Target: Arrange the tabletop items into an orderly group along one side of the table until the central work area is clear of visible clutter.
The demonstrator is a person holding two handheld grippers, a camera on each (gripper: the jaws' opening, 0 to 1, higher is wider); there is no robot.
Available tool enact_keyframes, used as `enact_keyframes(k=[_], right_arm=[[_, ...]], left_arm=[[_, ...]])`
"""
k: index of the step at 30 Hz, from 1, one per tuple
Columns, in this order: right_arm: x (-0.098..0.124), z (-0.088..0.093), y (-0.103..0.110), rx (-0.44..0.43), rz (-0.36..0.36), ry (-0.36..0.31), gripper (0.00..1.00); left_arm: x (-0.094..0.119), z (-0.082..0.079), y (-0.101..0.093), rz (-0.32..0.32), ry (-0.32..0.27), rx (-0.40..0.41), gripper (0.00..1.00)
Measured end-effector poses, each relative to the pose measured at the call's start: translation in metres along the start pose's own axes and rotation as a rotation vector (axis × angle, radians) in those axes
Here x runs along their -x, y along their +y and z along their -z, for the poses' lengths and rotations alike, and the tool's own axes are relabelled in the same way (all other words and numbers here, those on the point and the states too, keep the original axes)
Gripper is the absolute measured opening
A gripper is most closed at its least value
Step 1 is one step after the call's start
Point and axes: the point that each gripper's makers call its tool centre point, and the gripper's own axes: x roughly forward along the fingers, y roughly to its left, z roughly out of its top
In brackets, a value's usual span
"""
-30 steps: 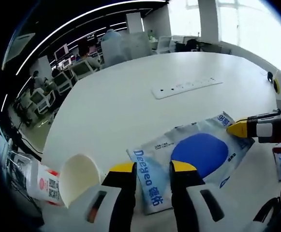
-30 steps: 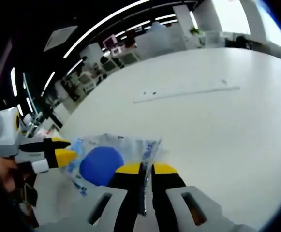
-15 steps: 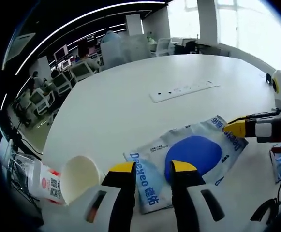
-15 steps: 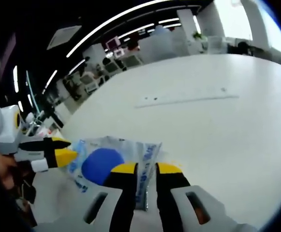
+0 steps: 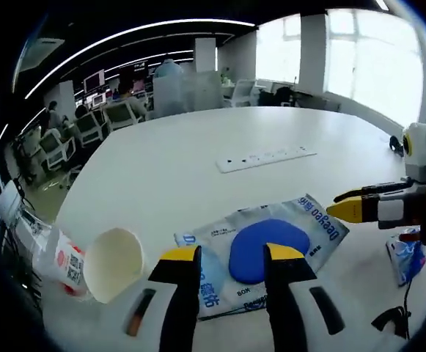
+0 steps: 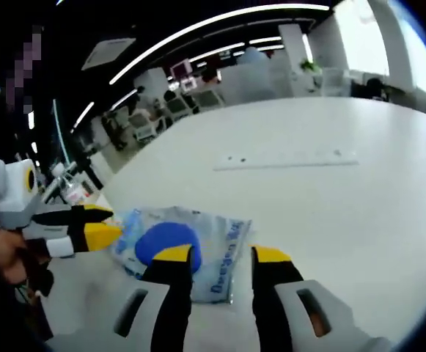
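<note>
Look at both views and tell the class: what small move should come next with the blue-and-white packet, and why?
Probably close the left tool on the packet and slide it toward the paper cup at the table edge. Both tools stand open with the packet lying flat and free, the right tool at its opposite end, and it still sits in the work area.

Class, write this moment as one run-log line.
left gripper: open, above packet | right gripper: open, at packet edge | blue-and-white packet: flat on white table | paper cup: on its side
</note>
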Motion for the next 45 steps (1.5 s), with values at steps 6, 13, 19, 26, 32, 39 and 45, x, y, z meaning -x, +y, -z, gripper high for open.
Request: enact_keyframes(k=[6,13,19,26,32,39,45], right_arm=[[0.012,0.008,0.007,-0.003,-0.005,-0.004,0.32],[0.027,0.023,0.016,0.018,-0.009,0.008,0.33],[0.041,0.028,0.017,0.022,-0.007,-0.003,0.34],[0.05,0.025,0.018,0.036,0.003,-0.03,0.34],[0.059,0.025,0.024,0.056,-0.001,-0.047,0.37],[0.071,0.029,0.025,0.056,0.005,-0.056,0.4],[0.08,0.031,0.025,0.058,0.003,-0.068,0.43]], left_arm=[[0.013,0.01,-0.002,0.02,-0.028,0.028,0.37],[0.025,0.026,-0.007,0.029,-0.023,0.05,0.38],[0.036,0.036,-0.011,0.03,-0.023,0.061,0.39],[0.047,0.04,-0.013,0.025,-0.04,0.068,0.39],[0.056,0.036,-0.014,0.028,-0.075,0.079,0.41],[0.064,0.04,-0.021,0.046,-0.08,0.07,0.45],[0.074,0.04,-0.034,0.083,-0.11,0.073,0.5]])
